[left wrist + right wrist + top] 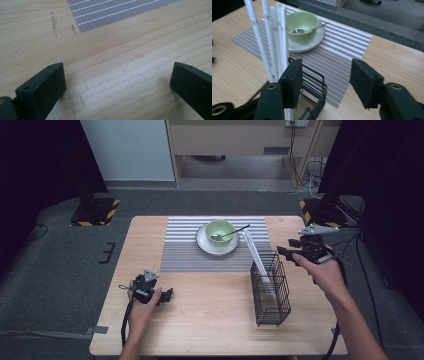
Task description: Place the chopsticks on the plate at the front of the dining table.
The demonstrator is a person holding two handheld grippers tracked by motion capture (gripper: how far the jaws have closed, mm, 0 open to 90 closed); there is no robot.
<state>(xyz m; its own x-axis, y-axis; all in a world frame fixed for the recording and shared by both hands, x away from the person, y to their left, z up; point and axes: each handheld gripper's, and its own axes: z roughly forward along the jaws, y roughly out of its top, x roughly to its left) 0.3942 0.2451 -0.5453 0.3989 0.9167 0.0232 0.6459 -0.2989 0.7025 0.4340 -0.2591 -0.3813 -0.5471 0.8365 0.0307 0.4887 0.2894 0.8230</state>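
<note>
Hovering beside the wire basket (270,290), right claw (286,253) half-open, empty; left claw (168,294) wide, empty.

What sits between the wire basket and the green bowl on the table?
In the high view, white chopsticks lean out of the black wire basket toward the green bowl; beneath them lies striped placemat and the bowl's white plate, nothing else.

Hand-held gripper (117,82) jaws wide apart above bare wooden table (120,65), striped placemat (117,11) corner beyond
</note>
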